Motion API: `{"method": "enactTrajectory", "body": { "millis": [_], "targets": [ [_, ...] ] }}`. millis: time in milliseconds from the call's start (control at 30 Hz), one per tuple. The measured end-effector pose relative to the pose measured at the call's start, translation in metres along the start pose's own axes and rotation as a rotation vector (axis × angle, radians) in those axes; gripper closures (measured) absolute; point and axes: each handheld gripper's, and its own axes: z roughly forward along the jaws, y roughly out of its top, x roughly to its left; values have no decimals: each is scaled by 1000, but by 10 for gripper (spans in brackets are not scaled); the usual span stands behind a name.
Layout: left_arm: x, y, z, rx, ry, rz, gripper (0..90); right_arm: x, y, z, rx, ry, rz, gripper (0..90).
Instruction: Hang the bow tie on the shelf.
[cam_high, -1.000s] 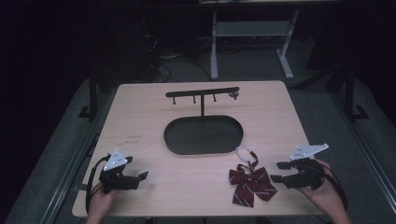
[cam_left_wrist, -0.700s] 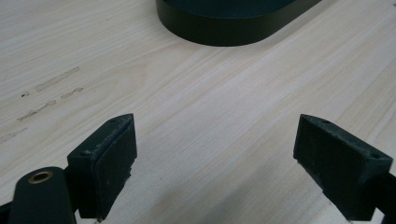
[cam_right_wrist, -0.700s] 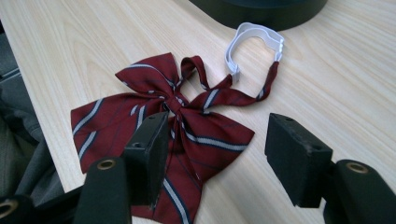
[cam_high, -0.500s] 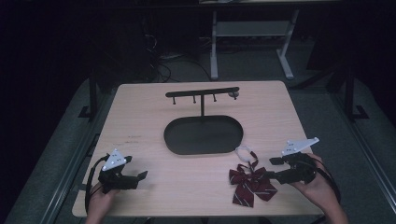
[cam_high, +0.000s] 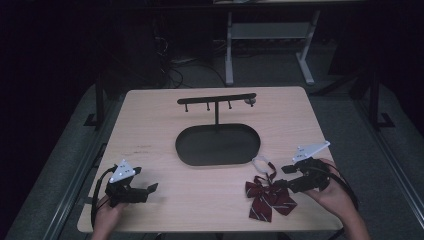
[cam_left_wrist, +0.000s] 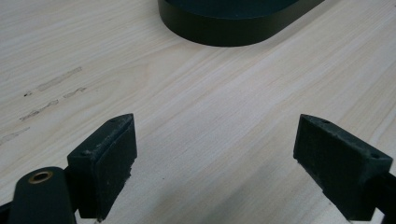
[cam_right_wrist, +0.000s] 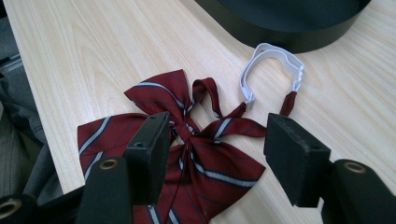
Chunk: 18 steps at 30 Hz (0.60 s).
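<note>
Left gripper (cam_high: 150, 190) spread, empty, near table (cam_high: 150, 125) front-left edge, bare wood around. Tray (cam_high: 218, 145) mid-table. Bow tie (cam_high: 267, 197) near front edge, right; right gripper (cam_right_wrist: 217, 154) spread just over its knot, not pinching.

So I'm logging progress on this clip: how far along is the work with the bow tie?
Barely begun. Done: nothing; the bow tie lies flat on the table, and the stand hooks look bare. In hand: the right gripper is open, jaws on either side of the knot, not yet closed. The left gripper is open over bare wood. Left: grasping and lifting, probably to the stand.
</note>
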Motion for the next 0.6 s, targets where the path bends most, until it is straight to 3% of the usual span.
{"method": "enactTrajectory", "body": {
  "millis": [100, 367, 600],
  "targets": [
    [1, 0, -1, 7, 0, 15, 131, 0, 7, 3, 14, 7, -12, 409],
    [-1, 0, -1, -12, 0, -9, 130, -4, 28, 8, 40, 12, -35, 432],
    [0, 0, -1, -8, 0, -5, 131, -13, 40, 18, 80, 5, -30, 454]
  ]
}}
